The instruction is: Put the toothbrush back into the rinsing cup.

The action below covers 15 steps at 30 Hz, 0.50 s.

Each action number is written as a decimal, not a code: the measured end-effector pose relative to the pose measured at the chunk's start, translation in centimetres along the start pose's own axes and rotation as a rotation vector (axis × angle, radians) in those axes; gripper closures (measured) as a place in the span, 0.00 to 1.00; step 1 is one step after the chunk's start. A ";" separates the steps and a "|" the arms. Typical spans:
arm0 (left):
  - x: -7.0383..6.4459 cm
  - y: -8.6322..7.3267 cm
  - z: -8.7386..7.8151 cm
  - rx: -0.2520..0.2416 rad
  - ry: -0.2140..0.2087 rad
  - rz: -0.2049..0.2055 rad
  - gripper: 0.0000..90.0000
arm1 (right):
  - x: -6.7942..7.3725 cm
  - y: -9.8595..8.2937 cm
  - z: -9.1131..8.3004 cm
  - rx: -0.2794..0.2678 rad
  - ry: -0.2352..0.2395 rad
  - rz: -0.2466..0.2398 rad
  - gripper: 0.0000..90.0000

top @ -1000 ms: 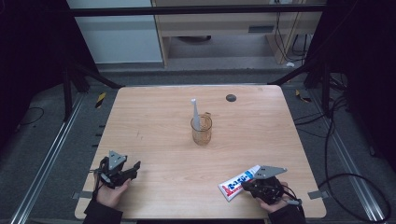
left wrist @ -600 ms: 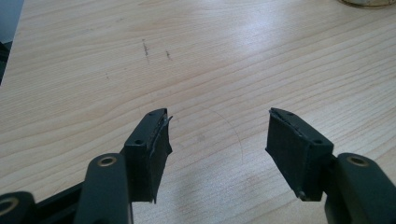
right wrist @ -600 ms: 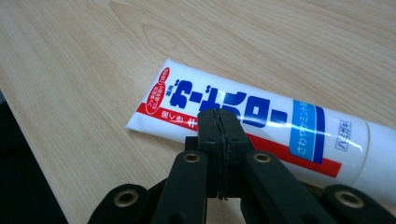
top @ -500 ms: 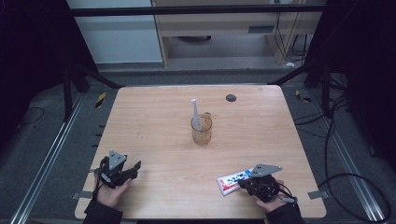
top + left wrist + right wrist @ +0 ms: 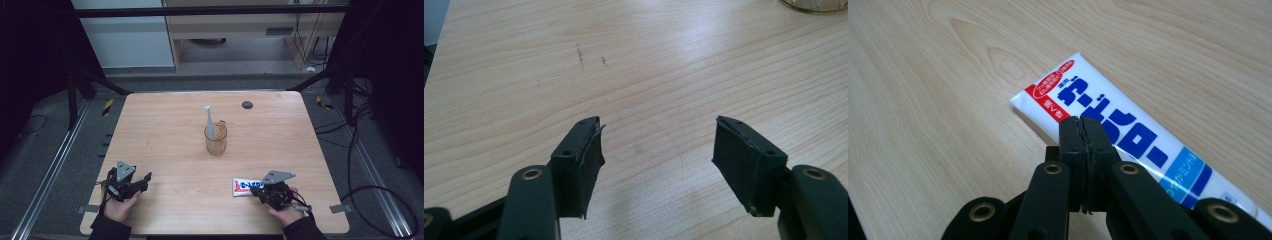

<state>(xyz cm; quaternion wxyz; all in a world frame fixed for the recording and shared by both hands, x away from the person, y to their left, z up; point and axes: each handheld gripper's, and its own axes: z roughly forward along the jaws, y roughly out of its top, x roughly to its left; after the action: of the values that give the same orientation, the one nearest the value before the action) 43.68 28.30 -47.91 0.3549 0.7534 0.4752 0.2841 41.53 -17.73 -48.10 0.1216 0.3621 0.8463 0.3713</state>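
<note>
A white toothpaste tube [image 5: 242, 186] with red and blue print lies flat near the table's front right edge. My right gripper [image 5: 260, 190] sits at its right end. In the right gripper view the jaws are pressed together with nothing between them, and the right gripper [image 5: 1087, 122] has its tips over the toothpaste tube [image 5: 1068, 85], which runs underneath. My left gripper [image 5: 145, 179] rests at the front left, and in its own view the left gripper [image 5: 659, 145] stands open over bare wood. A clear glass [image 5: 216, 140] with a white stick-like object [image 5: 208, 120] in it stands mid-table.
A small dark round object [image 5: 247, 104] lies near the far edge of the wooden table [image 5: 160, 130]. The base of the glass [image 5: 814, 4] shows at the top right of the left gripper view. Black frame posts and cables surround the table.
The right gripper has shifted slightly left, and the toothpaste tube has turned from a slant to lying level and moved left with it. The left gripper has stayed put.
</note>
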 end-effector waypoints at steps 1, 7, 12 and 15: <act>0.0 0.0 0.0 0.000 0.002 0.003 0.39 | 0.0 0.1 0.1 -0.002 -0.002 0.001 0.99; -0.1 0.0 0.0 0.002 0.004 0.011 0.39 | -0.1 0.6 0.5 -0.002 -0.007 0.001 0.98; 0.0 0.1 -0.1 0.001 0.004 0.010 0.39 | -1.1 1.2 -0.9 -0.059 -0.055 0.018 0.98; 0.1 0.0 -0.1 0.000 0.004 0.009 0.39 | -2.5 1.1 -2.1 -0.085 -0.123 0.052 0.98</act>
<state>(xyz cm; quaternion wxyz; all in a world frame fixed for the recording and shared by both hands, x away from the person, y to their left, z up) 43.66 28.37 -47.82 0.3529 0.7550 0.4722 0.2871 42.91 -20.14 -46.06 0.1789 0.4003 0.8111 0.3870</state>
